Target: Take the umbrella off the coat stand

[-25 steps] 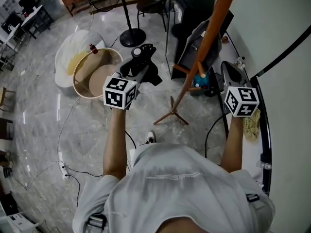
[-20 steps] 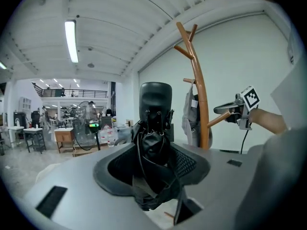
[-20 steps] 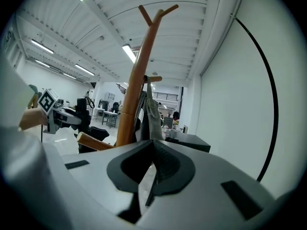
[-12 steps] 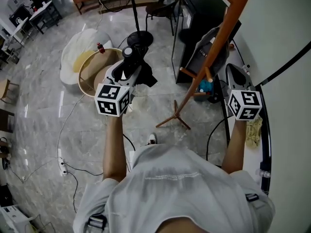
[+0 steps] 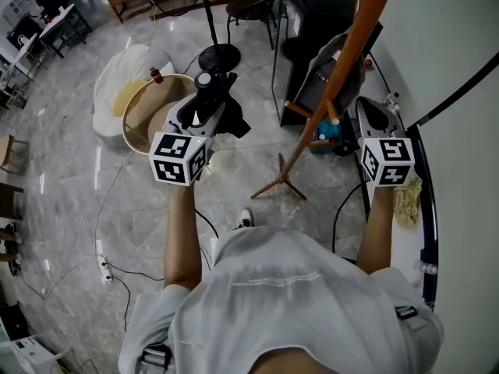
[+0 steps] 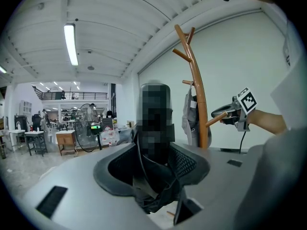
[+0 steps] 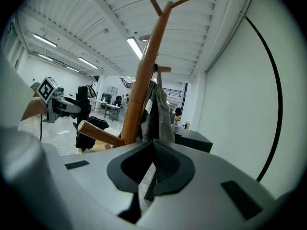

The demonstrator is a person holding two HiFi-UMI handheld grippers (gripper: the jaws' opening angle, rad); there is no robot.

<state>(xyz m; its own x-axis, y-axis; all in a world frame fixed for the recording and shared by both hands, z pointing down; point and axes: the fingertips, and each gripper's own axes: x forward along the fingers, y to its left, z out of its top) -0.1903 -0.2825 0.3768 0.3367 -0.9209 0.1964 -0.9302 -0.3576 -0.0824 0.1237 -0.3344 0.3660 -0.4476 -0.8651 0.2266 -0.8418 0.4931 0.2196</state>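
Note:
The folded black umbrella (image 5: 232, 121) stands upright between the jaws of my left gripper (image 5: 210, 111), clear of the wooden coat stand (image 5: 335, 84) and to its left. In the left gripper view the jaws are shut on the umbrella (image 6: 153, 195), with the stand (image 6: 196, 104) and my right gripper (image 6: 225, 113) beyond it. My right gripper (image 5: 374, 119) hovers just right of the stand with its jaws together and nothing in them. In the right gripper view a stand peg (image 7: 98, 134) points toward me, and the left gripper (image 7: 72, 107) shows beyond with the umbrella.
A grey garment (image 7: 160, 114) hangs on the stand. A round tub (image 5: 156, 115) and a white bag (image 5: 117, 76) lie on the marble floor at left. A fan base (image 5: 214, 57) and a black cabinet (image 5: 312, 22) stand behind. Cables (image 5: 105, 271) trail across the floor. A white wall is at right.
My left gripper has carried the umbrella a little to the left, farther from the stand, then held still. The right gripper has stayed put.

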